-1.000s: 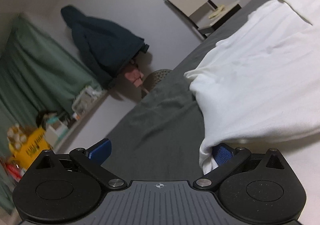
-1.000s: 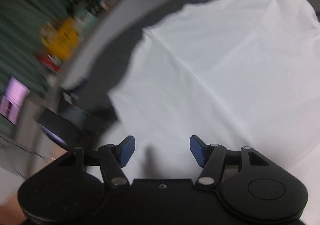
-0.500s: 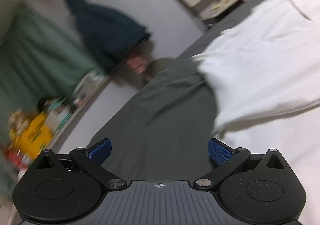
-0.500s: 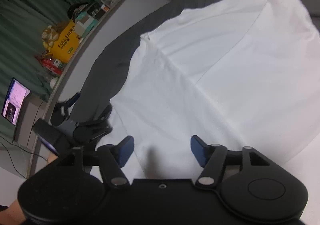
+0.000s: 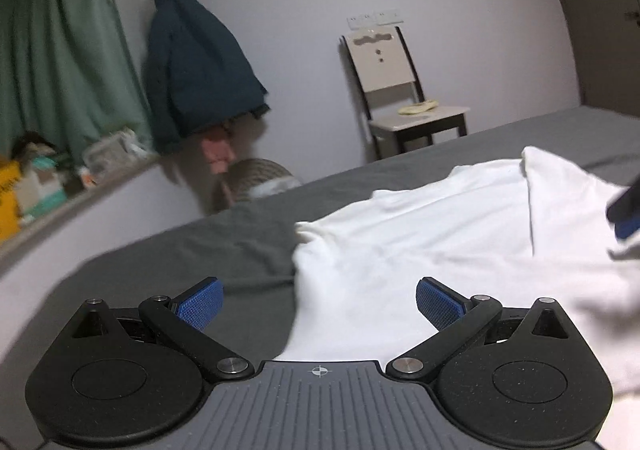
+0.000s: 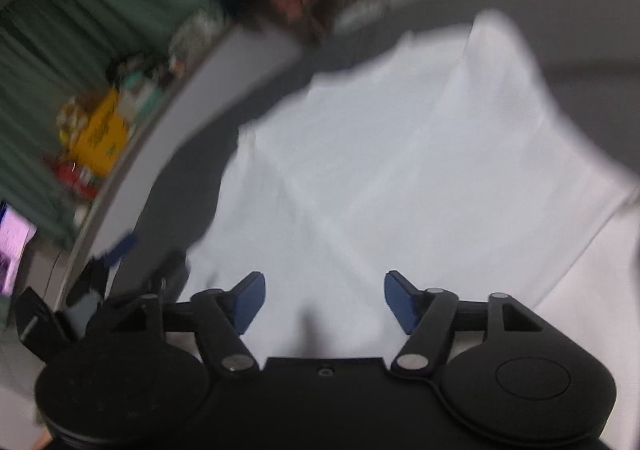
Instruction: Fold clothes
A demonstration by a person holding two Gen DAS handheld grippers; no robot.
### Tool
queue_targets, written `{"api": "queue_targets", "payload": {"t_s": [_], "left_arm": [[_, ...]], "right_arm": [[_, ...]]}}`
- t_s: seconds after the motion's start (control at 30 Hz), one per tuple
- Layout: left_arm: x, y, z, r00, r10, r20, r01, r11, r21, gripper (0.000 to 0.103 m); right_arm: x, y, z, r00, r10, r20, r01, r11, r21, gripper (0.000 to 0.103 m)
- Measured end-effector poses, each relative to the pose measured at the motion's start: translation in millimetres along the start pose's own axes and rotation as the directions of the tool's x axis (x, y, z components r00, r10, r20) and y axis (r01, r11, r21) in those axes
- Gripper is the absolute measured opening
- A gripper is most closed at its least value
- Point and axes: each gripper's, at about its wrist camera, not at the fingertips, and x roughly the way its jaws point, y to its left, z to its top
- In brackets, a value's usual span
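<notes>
**Two empty grippers over one white garment**

One white garment (image 5: 420, 250) is seen lying spread on the grey bed (image 5: 240, 250), part of it doubled over so that a straight fold edge runs across the upper layer. A loose corner is raised near the far side.

Left gripper (image 5: 318, 302): fingers spread wide, nothing pinched between them; the garment's near edge is seen just beyond and below the gap. Right gripper (image 6: 324, 298): fingers likewise parted, over the white cloth, with nothing caught between the pads. The right-wrist view is blurred, so fine creases cannot be read there.

Handling, as judged: the cloth is taken to be light, thin and limp, probably a knit cotton. No shape will be held when it is lifted; sagging and bunching are to be expected, and a single layer may be picked up by mistake where two lie together.

Grasp points, as judged: the hem or corner nearest each gripper is best taken, both layers pinched at the edge, and the two holds kept well apart so the fabric stays taut.

A chair (image 5: 404, 90) and a hanging dark jacket (image 5: 196, 82) are noted at the wall.
</notes>
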Motion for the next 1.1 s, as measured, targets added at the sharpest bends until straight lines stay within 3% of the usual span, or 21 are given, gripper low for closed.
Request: {"api": "queue_targets", "payload": {"t_s": [0.07, 0.17, 0.33, 0.43, 0.57, 0.63, 0.8, 0.93, 1.0, 1.03, 1.1], "left_arm": [[17, 11, 8, 0.999, -0.044, -0.027, 0.043, 0.999, -0.031, 0.103], [54, 35, 20, 0.993, -0.078, -0.089, 0.070, 0.994, -0.089, 0.103], [115, 68, 33, 0.965, -0.211, -0.155, 0.176, 0.961, -0.212, 0.103], [147, 74, 37, 0.965, -0.190, -0.179, 0.150, 0.965, -0.216, 0.100], [193, 83, 43, 0.939, -0.256, -0.228, 0.173, 0.928, -0.330, 0.069], [211, 79, 44, 0.923, -0.276, -0.268, 0.181, 0.927, -0.329, 0.062], [240, 55, 41, 0.888, -0.304, -0.345, 0.217, 0.938, -0.269, 0.060], [252, 41, 42, 0.891, -0.248, -0.380, 0.147, 0.950, -0.274, 0.049], [255, 36, 44, 0.898, -0.214, -0.385, 0.099, 0.950, -0.298, 0.044], [255, 34, 44, 0.901, -0.200, -0.384, 0.079, 0.948, -0.309, 0.029], [254, 32, 44, 0.902, -0.197, -0.385, 0.063, 0.941, -0.333, 0.010]], "right_arm": [[-7, -7, 12, 0.990, -0.110, 0.093, 0.110, 0.994, 0.006, 0.068], [-7, -18, 28, 0.952, -0.240, 0.190, 0.235, 0.971, 0.046, 0.068], [9, -40, 60, 0.954, -0.225, 0.198, 0.211, 0.973, 0.090, 0.066], [21, -53, 88, 0.961, -0.226, 0.159, 0.221, 0.974, 0.046, 0.063], [31, -52, 127, 0.970, -0.223, 0.098, 0.231, 0.969, -0.083, 0.060], [33, -50, 143, 0.972, -0.223, 0.076, 0.232, 0.962, -0.145, 0.060], [66, -65, 178, 0.962, -0.270, -0.039, 0.264, 0.957, -0.123, 0.059], [91, -80, 182, 0.949, -0.294, -0.114, 0.286, 0.954, -0.086, 0.056], [99, -83, 179, 0.953, -0.276, -0.122, 0.268, 0.960, -0.080, 0.047], [101, -83, 178, 0.954, -0.279, -0.109, 0.271, 0.959, -0.082, 0.045], [102, -82, 176, 0.950, -0.302, -0.079, 0.295, 0.951, -0.091, 0.021]]}}
